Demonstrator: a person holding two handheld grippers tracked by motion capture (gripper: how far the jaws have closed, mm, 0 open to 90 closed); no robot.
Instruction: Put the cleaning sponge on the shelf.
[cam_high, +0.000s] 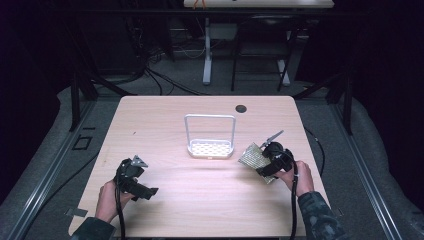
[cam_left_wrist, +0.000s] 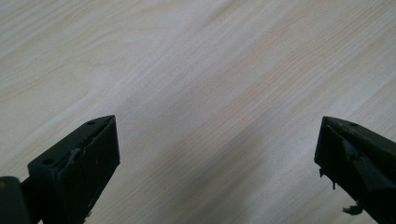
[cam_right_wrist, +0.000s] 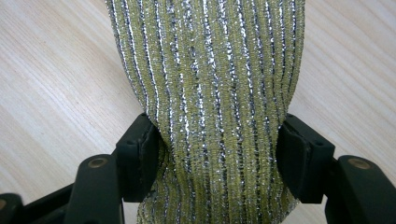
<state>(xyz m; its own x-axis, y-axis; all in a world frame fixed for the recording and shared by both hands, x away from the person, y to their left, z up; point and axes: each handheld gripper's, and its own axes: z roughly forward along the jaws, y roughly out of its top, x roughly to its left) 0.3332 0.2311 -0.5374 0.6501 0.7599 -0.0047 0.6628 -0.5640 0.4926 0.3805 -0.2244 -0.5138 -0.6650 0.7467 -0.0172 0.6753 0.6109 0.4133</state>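
Nearest the person, the left gripper (cam_high: 136, 176) hovers low over the bare table (cam_high: 210, 200) with its jaws spread wide and nothing between them; its own view has plain wood grain in the gap, so it offers no support should anything slip on the other side. To the right and a little farther out, the right gripper (cam_right_wrist: 219, 149) pinches a glittery yellow-green scouring pad (cam_right_wrist: 210, 70) between its jaws; the pad bulges and narrows at the waist where they squeeze it, and most of its length hangs free beyond them, just above or perhaps brushing the table, I cannot tell which. That soft, springy body is the risk, by my judgement; a grip on a squashed middle can let the pad creep out or twist as the hand swings, and it could drop short of any target. Farther out, at the middle of the table, stands a small white rack (cam_high: 210, 148) with a perforated base and a tall wire hoop; the free end of the pad could catch on that hoop or knock the light rack askew if carried in too low.
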